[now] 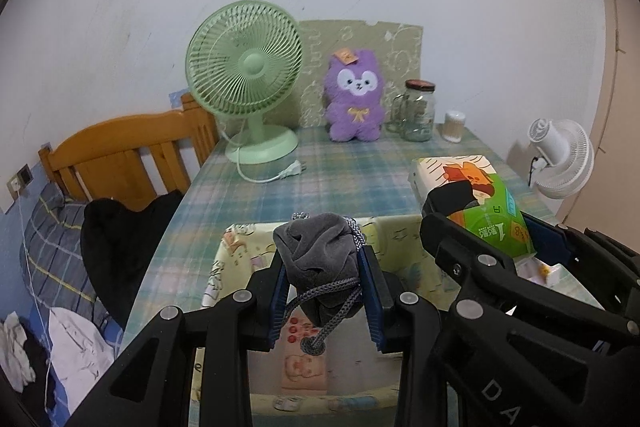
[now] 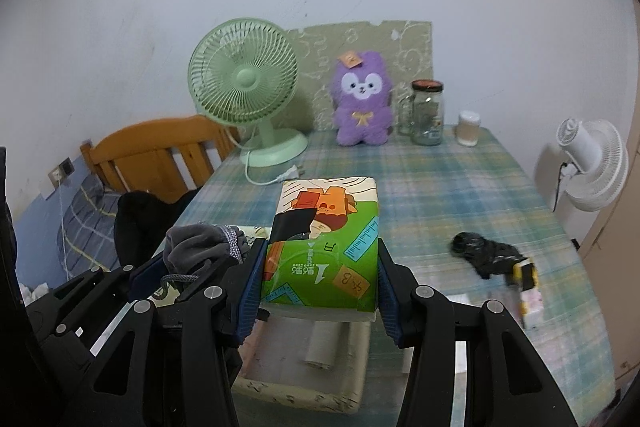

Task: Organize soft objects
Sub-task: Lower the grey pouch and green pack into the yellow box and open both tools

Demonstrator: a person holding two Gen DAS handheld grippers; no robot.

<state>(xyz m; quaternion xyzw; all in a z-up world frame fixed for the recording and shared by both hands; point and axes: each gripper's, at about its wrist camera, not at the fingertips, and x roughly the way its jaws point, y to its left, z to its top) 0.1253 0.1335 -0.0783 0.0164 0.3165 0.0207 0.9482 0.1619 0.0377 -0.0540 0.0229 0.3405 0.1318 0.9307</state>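
Nearest us, our left gripper (image 1: 326, 277) is clamped on a grey drawstring pouch (image 1: 320, 259), its cord dangling between the blue pads, held above a fabric storage box (image 1: 224, 267) with a pale cartoon print. Our right gripper (image 2: 318, 273) squeezes a green tissue pack (image 2: 324, 247) from both sides, also over the box, just beside the pouch. To the right on the plaid tablecloth (image 2: 440, 195) lies a black crumpled thing (image 2: 486, 253) with a small yellow packet (image 2: 526, 273) touching it, blurred. Further back: green desk fan (image 1: 246, 79), its plug (image 1: 294, 169) loose on the cloth. At the wall, purple plush toy (image 1: 356, 97) upright, glass jar (image 1: 418, 111) beside it, then a small white container (image 1: 454, 126). White fan (image 2: 592, 163) off the table's right edge; wooden headboard (image 1: 132, 151) on the left.
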